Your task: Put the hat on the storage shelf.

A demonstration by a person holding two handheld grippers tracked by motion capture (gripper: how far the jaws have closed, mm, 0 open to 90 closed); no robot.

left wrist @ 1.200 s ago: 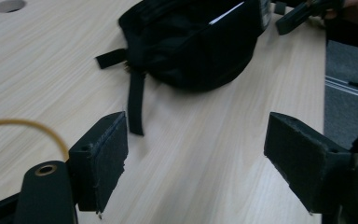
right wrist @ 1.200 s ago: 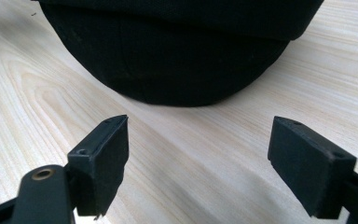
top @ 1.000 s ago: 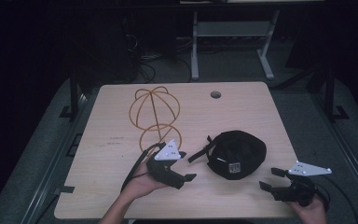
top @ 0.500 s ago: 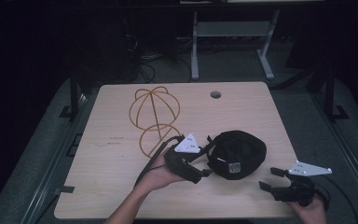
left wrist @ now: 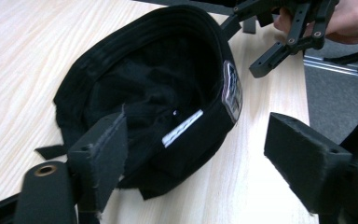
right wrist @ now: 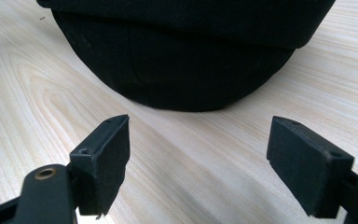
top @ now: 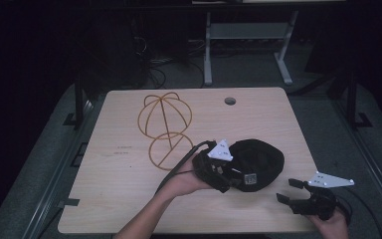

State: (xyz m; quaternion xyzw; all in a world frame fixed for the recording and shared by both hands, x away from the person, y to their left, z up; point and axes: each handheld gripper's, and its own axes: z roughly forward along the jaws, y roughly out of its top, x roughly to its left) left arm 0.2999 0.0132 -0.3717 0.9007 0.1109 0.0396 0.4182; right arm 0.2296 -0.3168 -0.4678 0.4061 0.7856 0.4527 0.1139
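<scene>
A black cap (top: 258, 162) lies upside down on the wooden table (top: 119, 189), right of centre, its inside and white label (left wrist: 182, 128) facing up. My left gripper (top: 225, 183) is open at the cap's left edge; one jaw sits over the cap's rim, the other over bare wood. My right gripper (top: 287, 191) stands open near the table's front right, a short way from the cap (right wrist: 186, 51), with nothing between its jaws. A gold wire hat stand (top: 164, 122) rests behind the cap to the left.
A round cable hole (top: 230, 101) marks the table's far side. Beyond the table stands a metal frame (top: 243, 45) on a dark floor. The right gripper (left wrist: 289, 35) and its hand appear past the cap in the left gripper view.
My left gripper has moved right across the table, from in front of the wire stand to the cap's left edge. The right gripper has stayed put.
</scene>
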